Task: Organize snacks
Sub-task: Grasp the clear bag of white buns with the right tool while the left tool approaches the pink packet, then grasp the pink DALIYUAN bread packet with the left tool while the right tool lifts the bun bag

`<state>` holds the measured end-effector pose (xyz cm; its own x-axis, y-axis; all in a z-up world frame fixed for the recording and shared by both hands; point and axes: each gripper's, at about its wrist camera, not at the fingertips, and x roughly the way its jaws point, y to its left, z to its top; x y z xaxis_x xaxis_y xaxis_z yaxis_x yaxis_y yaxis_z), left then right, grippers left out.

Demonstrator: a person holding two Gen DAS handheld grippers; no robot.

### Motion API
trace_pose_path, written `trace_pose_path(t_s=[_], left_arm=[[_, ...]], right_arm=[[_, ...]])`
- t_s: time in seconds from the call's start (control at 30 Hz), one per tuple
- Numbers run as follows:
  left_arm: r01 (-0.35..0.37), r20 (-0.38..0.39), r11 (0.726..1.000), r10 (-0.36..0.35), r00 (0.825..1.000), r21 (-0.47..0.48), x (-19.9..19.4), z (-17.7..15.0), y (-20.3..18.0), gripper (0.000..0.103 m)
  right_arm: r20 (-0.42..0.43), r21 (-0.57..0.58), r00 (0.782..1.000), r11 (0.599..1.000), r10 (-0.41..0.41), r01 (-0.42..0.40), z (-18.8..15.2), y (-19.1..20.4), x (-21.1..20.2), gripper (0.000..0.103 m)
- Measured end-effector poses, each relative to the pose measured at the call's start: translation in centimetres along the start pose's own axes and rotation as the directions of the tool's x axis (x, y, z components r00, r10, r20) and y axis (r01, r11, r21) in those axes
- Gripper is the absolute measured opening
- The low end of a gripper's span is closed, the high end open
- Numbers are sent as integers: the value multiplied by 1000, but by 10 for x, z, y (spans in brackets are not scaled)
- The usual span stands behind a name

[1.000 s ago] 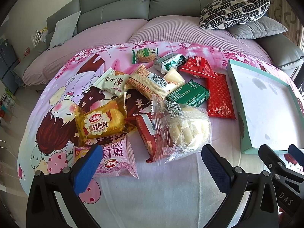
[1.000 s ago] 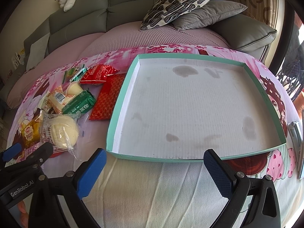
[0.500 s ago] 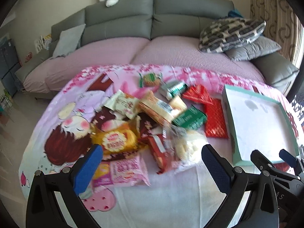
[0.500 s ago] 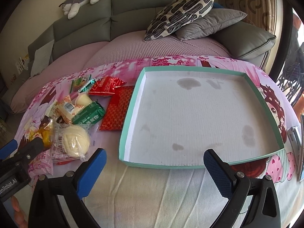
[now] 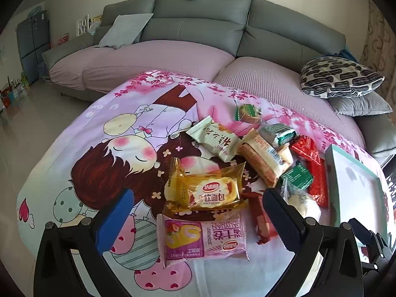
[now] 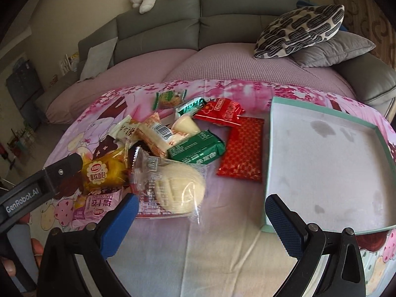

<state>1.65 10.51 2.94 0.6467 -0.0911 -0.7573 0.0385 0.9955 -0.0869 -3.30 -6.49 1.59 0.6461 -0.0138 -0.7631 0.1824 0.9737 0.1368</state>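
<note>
A pink cartoon-printed cloth [image 5: 104, 153] carries a yellow bread packet [image 5: 210, 193], a pink roll packet [image 5: 203, 238] and a red patterned packet [image 6: 243, 153]. The tray [image 6: 268, 163] is white with teal walls; the cushion [image 6: 300, 29] is cream with black blotches.

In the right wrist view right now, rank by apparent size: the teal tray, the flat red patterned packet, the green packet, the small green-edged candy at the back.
1. teal tray
2. flat red patterned packet
3. green packet, close to the red one
4. small candy, though it lies farthest from the camera
</note>
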Motion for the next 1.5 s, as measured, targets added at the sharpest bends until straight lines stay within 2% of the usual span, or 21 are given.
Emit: trace_pose_path(t_s=[0.3, 0.47, 0.67, 0.7, 0.83, 1.07, 1.3, 1.5], left_arm=[[12, -143, 999, -19, 989, -49, 34, -3, 7, 103], [29, -189, 996, -45, 981, -84, 43, -11, 11, 103], [71, -250, 985, -109, 962, -159, 55, -18, 18, 103], [72, -255, 983, -114, 960, -167, 56, -19, 19, 103], [87, -271, 979, -136, 953, -184, 59, -23, 18, 103], [89, -294, 973, -151, 944, -214, 66, -30, 19, 101], [60, -291, 980, -114, 950, -189, 68, -33, 15, 95], [50, -283, 984, -97, 954, -171, 67, -33, 15, 84]], right_arm=[[-32, -14, 996, 997, 78, -79, 3, 17, 28, 103], [-46, -29, 994, 994, 102, -104, 1, 22, 37, 101], [-61, -10, 993, 995, 99, -100, -1, 17, 43, 88], [-62, 1, 993, 995, 104, -104, -1, 14, 43, 83], [-67, 18, 991, 993, 120, -119, -3, 10, 42, 78], [-77, 22, 990, 993, 115, -114, -5, 8, 42, 74], [-92, -2, 991, 996, 92, -93, -8, 10, 45, 74], [-91, -19, 993, 996, 81, -83, -9, 12, 45, 74]])
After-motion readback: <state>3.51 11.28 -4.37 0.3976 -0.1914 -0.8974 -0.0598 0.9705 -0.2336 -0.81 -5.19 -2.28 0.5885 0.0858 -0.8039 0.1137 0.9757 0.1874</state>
